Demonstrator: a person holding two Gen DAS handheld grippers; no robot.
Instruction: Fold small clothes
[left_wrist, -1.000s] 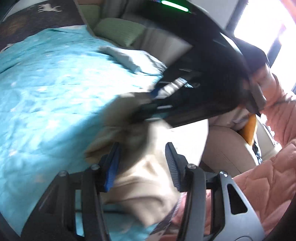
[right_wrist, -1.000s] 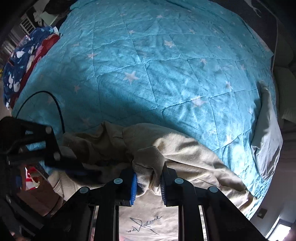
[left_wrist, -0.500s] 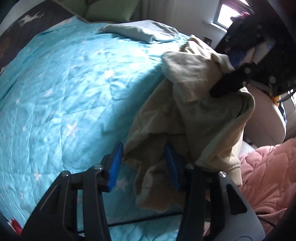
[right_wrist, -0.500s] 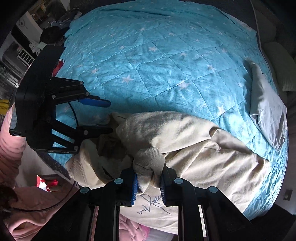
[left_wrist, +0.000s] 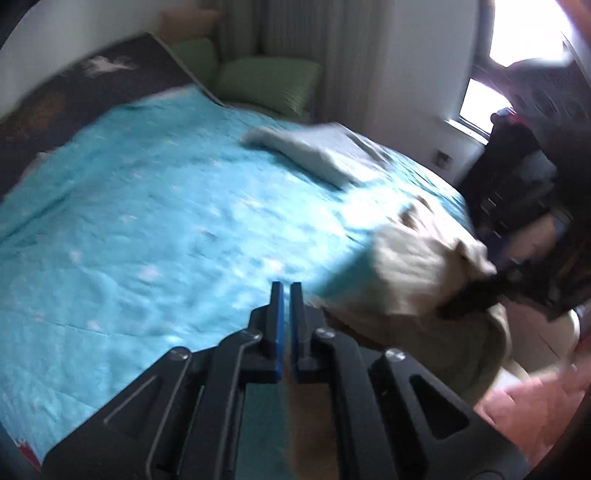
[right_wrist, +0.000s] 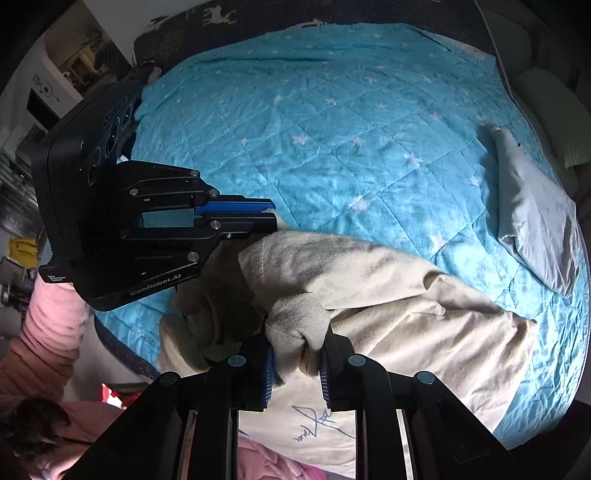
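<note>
My right gripper (right_wrist: 295, 363) has its fingers clamped on a bunched fold of the cream sweatshirt (right_wrist: 406, 306), which lies heaped at the near edge of the bed's blue star quilt (right_wrist: 332, 147). My left gripper (left_wrist: 286, 291) hovers beside it, fingers closed together, holding nothing.
</note>
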